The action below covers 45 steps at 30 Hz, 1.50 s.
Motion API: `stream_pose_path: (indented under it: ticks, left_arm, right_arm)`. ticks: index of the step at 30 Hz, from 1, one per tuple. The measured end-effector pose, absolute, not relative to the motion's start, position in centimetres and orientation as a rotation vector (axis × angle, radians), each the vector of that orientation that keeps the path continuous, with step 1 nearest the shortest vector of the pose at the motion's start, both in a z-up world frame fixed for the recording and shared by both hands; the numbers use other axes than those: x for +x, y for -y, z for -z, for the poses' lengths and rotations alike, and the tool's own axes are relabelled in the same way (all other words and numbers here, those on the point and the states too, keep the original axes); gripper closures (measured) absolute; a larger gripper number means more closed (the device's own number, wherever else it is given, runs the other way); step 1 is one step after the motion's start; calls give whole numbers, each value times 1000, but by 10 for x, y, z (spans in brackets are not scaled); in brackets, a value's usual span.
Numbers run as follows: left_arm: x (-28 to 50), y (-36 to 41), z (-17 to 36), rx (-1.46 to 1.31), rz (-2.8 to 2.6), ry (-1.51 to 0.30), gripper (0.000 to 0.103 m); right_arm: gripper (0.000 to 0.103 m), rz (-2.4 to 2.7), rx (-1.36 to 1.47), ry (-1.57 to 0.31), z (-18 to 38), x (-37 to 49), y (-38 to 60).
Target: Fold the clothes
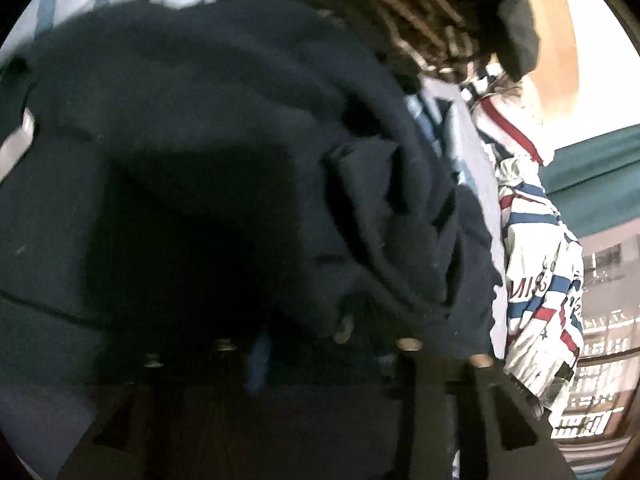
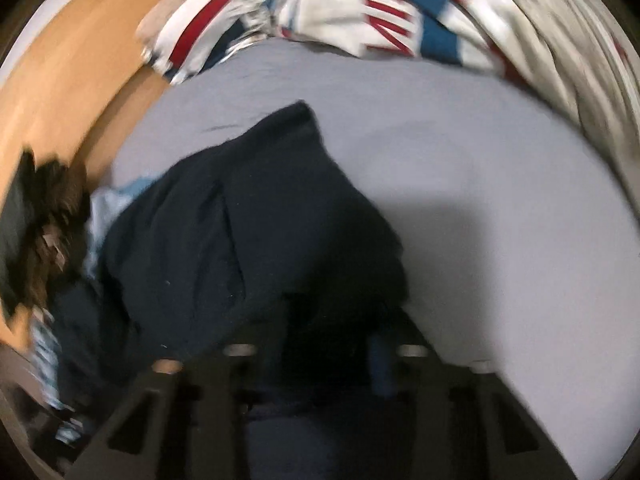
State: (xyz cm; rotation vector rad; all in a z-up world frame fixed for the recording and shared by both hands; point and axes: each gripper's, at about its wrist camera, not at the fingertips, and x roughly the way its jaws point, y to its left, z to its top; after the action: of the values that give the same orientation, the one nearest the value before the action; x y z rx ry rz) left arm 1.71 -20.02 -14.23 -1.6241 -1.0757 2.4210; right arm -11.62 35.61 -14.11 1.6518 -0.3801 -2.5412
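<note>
A dark navy garment [image 1: 200, 120] fills most of the left wrist view, bunched in folds that run down over my left gripper [image 1: 316, 272]. The cloth hides its fingers, so I cannot make out whether they grip. In the right wrist view the same navy garment [image 2: 240, 220] lies in a heap on the grey bed sheet [image 2: 480, 200]. Its near end is gathered down between the fingers of my right gripper [image 2: 324, 312], which is shut on the cloth. The fingertips are buried in the fabric.
A rumpled red, white and blue duvet [image 2: 360, 12] lies along the far side of the bed, also beside the navy garment [image 1: 536, 260]. A light blue garment [image 2: 108, 204] and a brown furry item [image 2: 52, 220] sit left by the wooden edge [image 2: 60, 80]. Bare sheet lies right.
</note>
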Motion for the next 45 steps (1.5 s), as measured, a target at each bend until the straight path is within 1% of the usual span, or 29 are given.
stream_pose_path:
  ticks: [1,2,8,12,14,16,17,18,19,20,21,23,24,25,26,27,28,29,30,31,32,33,34,35,38,39,41,43,45]
  left_arm:
    - [15,201,138,-1592,-2459,1077,92]
    - [13,202,133,-1561,-2494,1079,98]
    - [10,215,109,-1459,-2429,1202,100]
    - [18,219,108,-1497,-2347,1268,100]
    - [27,217,118,-1571,-2350,1252,100]
    - [33,217,133,-1659,-2345,1246,100]
    - [35,217,141,-1706,-2333,1253,100]
    - [38,217,150,-1752,-2319,1259,99]
    - [41,217,158,-1794,-2303,1267,94]
    - [43,217,161,-1787,-2271,1289,84]
    - [46,217,156,-1759,-2295,1288,80]
    - [52,217,148,-1703,-2341,1284,60]
    - [55,217,143,-1674,-2368,1279,54]
    - [58,215,134,-1645,-2435,1242,43]
    - [59,210,125,-1611,-2492,1183,40]
    - [60,205,115,-1576,-2544,1122,40]
    - [60,200,107,-1532,-2567,1055,40]
    - [58,189,99,-1491,-2580,958,42]
    - [56,177,92,-1451,-2590,858,50]
    - [53,160,86,-1438,-2602,719,67]
    - [48,140,85,-1451,-2603,559,78]
    - [45,126,89,-1479,-2571,493,81]
    - [42,114,94,-1505,-2537,432,83]
    - [41,108,102,-1534,-2488,422,83]
    - [38,98,134,-1669,-2402,384,83]
    - [37,98,151,-1736,-2384,378,83]
    - [38,103,158,-1697,-2395,436,84]
    - [36,103,152,-1716,-2373,420,84]
    - [37,103,139,-1668,-2370,421,84]
  right_arm:
    - [89,2577,1654,327,138,-117,-352]
    - [91,2599,1630,333,132,-117,-351]
    - [91,2618,1432,528,84,-112,-363]
    - [91,2589,1516,568,76,-107,-373]
    - [91,2573,1592,567,79,-103,-378]
    - [83,2584,1679,525,90,-97,-382]
    - [70,2602,1720,516,96,-93,-385]
    - [43,2620,1760,506,102,-88,-389]
    - [37,2638,1801,496,108,-84,-392]
    - [37,2637,1808,541,112,-80,-397]
    - [37,2625,1803,593,114,-76,-400]
    - [37,2638,1778,567,110,-74,-397]
    - [40,2647,1762,542,108,-73,-394]
    - [43,2638,1739,495,106,-73,-387]
    - [57,2617,1712,434,104,-74,-378]
    - [69,2595,1685,375,102,-76,-369]
    - [70,2566,1664,328,102,-77,-359]
    - [73,2533,1643,285,103,-77,-346]
    - [76,2504,1623,250,105,-77,-333]
    - [76,2480,1609,219,108,-76,-322]
    - [77,2455,1609,193,113,-75,-309]
    - [77,2430,1630,187,120,-73,-300]
    - [77,2404,1659,193,128,-71,-292]
    - [77,2387,1701,182,137,-69,-285]
    - [78,2407,1736,39,153,-59,-276]
    - [78,2405,1731,25,155,-57,-276]
    - [78,2373,1749,115,149,-57,-283]
    - [73,2371,1733,194,139,-56,-290]
    - [64,2396,1703,232,130,-55,-295]
